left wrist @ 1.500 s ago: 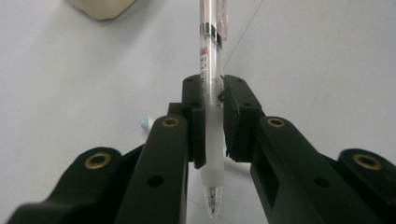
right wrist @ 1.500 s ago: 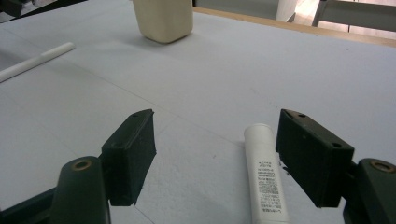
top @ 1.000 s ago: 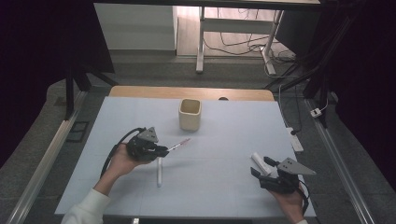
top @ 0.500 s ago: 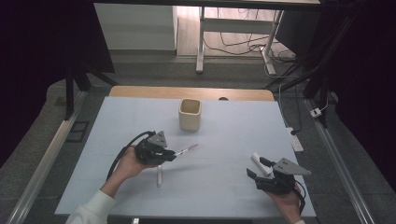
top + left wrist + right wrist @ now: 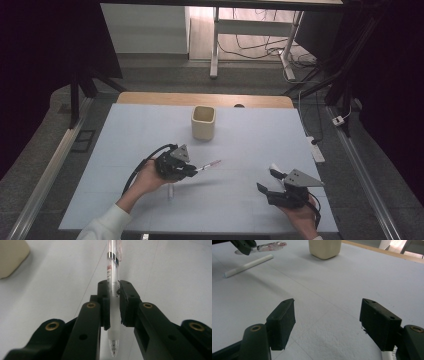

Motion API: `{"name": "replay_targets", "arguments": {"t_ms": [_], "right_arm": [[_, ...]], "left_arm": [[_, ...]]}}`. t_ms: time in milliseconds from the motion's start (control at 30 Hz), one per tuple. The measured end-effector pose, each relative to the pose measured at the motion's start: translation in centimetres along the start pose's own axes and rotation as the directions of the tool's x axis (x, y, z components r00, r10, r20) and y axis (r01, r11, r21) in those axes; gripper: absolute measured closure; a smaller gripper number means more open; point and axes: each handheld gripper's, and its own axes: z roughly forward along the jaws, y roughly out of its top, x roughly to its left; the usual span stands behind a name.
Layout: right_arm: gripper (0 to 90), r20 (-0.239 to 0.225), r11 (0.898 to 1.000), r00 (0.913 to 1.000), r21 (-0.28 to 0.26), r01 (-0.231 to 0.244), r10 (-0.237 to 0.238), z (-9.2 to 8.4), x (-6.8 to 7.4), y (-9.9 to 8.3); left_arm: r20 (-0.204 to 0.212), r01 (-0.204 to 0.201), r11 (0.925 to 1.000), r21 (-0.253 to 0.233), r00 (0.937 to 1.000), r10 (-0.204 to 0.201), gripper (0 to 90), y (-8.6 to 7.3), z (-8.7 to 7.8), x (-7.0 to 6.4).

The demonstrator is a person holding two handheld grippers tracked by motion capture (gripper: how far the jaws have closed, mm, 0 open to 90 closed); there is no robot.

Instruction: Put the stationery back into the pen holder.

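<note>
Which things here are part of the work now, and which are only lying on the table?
In the work:
- left gripper, shut on the clear pen
- cream cup, probably where the pen goes

Lying about:
- white stick on the table, under the left hand
- right gripper, open, nothing between its jaws

You have a cream cup (image 5: 203,122) standing upright toward the far side of the pale blue mat (image 5: 125,125); a white stick (image 5: 248,265) lying flat on that mat; a white power strip (image 5: 317,152) beside the table's right edge.
</note>
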Motion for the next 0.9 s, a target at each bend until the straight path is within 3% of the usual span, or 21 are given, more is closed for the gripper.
{"name": "replay_targets", "arguments": {"t_ms": [400,900], "right_arm": [[28.5,-0.052,0.997,0.9968,0.044,0.063,-0.060,1.4,1.5,0.8],[28.8,-0.104,0.988,0.9856,0.059,0.140,-0.133,3.2,3.1,3.0]], "left_arm": [[0.009,-0.045,0.9982,0.040,0.9990,0.044,79.3,1.7,1.9,-1.3],[0.043,-0.058,0.9961,0.066,0.9975,0.056,79.3,3.1,3.6,-1.9]]}}
